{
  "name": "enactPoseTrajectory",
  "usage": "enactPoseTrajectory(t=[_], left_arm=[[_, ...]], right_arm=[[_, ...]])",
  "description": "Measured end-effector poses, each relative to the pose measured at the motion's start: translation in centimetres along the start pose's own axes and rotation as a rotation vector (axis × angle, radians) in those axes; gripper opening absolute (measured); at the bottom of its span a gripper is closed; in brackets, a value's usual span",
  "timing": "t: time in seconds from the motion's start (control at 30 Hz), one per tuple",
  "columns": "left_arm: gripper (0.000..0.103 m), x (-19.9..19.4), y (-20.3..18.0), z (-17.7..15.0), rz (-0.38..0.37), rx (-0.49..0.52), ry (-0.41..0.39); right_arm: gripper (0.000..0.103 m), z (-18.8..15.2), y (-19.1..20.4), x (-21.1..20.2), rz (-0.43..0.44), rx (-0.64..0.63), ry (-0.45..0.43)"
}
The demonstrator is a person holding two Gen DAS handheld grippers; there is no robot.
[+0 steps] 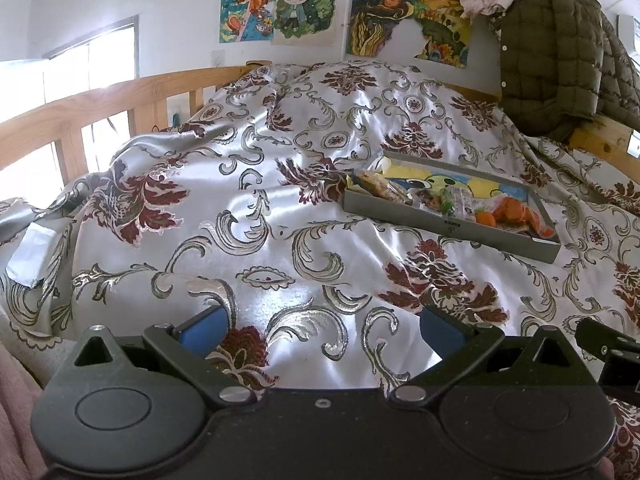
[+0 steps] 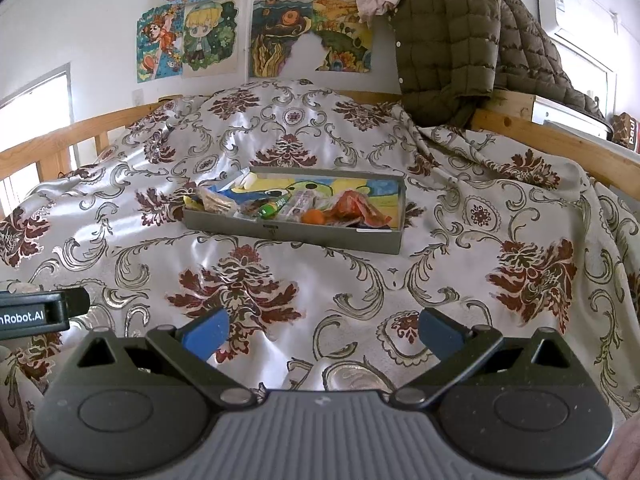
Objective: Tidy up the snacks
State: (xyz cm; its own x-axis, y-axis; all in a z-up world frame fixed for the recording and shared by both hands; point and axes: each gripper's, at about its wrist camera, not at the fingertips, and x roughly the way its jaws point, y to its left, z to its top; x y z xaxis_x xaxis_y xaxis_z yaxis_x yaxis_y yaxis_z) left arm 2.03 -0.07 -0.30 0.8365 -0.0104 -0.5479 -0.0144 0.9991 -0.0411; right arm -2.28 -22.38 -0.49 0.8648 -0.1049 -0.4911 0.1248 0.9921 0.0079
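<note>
My L gripper (image 1: pixel 324 326) & R gripper (image 2: pixel 324 328) hung wide open, empty, near bed's (image 2: pixel 280 280) foot; snacks (image 2: pixel 296 206) sat in grey tray (image 2: pixel 288 236) mid-bed.

Materials and finishes
Glossy satin bedspread (image 2: pixel 320 280); matt grey tray (image 2: pixel 296 236) at 12 o'clock; crinkly shiny snack wrappers (image 2: pixel 352 208); bare wood rail (image 2: pixel 560 148); quilted jacket (image 2: pixel 448 52).

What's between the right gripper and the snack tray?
Only bare patterned bedspread lies between the right gripper and the snack tray, shown in the right wrist view.
</note>
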Motion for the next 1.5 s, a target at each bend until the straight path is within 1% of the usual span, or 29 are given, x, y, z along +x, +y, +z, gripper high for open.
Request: enactPoseTrajectory(t=[0.77, 1.0, 1.5], left_arm=[[0.102, 0.21, 0.14, -0.1, 0.0, -0.005, 0.007], [0.102, 0.33, 0.23, -0.63, 0.002, -0.008, 0.012], [0.102, 0.35, 0.24, -0.39, 0.001, -0.008, 0.013]], right_arm=[[0.103, -0.13, 0.02, 0.27, -0.002, -0.003, 0.008], [0.103, -0.09, 0.05, 0.25, -0.002, -0.003, 0.009], [0.103, -0.07, 0.02, 0.28, -0.003, -0.004, 0.01]])
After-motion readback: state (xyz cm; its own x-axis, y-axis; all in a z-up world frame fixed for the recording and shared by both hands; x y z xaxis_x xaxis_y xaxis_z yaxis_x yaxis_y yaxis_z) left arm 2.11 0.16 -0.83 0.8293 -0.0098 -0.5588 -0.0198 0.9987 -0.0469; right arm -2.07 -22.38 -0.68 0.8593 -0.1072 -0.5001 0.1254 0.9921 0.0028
